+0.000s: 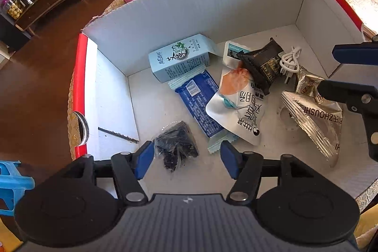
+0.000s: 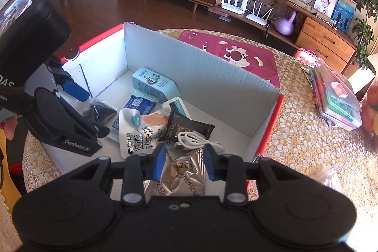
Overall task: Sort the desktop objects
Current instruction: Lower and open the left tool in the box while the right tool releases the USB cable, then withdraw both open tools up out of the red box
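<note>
Silver packet [image 2: 182, 171] lies partly hidden behind the open right gripper [image 2: 184, 163].

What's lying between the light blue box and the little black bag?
The dark blue packet lies between the light blue box and the black bag, on the carton floor. The left wrist view shows it best.

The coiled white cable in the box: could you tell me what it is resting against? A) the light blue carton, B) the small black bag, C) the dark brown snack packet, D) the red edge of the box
C: the white cable lies right beside and partly on the dark brown snack packet, far from the light blue carton and the small black bag.
</note>
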The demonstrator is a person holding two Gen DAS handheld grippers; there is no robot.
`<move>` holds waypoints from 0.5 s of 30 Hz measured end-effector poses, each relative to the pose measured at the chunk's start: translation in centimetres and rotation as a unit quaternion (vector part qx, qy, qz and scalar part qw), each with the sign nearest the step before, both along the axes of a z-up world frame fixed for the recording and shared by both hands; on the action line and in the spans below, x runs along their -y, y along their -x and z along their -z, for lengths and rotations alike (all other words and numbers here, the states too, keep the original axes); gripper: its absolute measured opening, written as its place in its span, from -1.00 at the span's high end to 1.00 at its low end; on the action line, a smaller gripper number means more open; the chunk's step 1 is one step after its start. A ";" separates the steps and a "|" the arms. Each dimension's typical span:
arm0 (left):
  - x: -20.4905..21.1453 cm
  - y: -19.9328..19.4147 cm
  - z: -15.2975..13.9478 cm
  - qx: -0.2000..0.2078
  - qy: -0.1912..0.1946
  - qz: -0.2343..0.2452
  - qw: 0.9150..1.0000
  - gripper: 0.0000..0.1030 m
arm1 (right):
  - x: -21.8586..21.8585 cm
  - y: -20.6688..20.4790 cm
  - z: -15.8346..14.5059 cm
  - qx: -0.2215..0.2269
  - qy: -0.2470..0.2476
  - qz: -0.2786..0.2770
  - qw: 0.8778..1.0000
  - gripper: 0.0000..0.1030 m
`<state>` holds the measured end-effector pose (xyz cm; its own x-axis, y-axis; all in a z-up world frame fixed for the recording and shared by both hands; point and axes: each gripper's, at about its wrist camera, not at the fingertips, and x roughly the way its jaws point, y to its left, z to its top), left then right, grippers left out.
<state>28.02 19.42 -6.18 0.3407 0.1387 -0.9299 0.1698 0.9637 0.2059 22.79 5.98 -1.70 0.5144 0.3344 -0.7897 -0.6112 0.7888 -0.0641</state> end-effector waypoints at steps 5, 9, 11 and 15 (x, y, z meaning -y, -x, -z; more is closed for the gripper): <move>0.4 0.8 -0.9 0.007 0.000 -0.003 1.000 -0.28 | 0.5 0.8 -0.7 0.003 -0.007 0.000 1.000 0.16; 0.8 1.7 -1.8 0.017 0.000 -0.005 1.000 -0.34 | 1.1 1.7 -1.5 0.008 -0.014 -0.002 1.000 -0.02; 0.9 2.0 -2.3 0.024 -0.001 -0.007 1.000 -0.35 | 1.3 2.2 -1.9 0.013 -0.016 -0.002 1.000 -0.04; 1.0 2.7 -3.3 0.034 0.004 -0.011 0.999 -0.35 | 2.1 3.1 -2.8 0.018 -0.025 0.000 1.000 -0.06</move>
<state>25.28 18.37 -2.86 0.4000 0.1404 -0.9057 0.1339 0.9686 0.2094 19.65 3.87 1.11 0.5417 0.3724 -0.7535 -0.6093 0.7916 -0.0468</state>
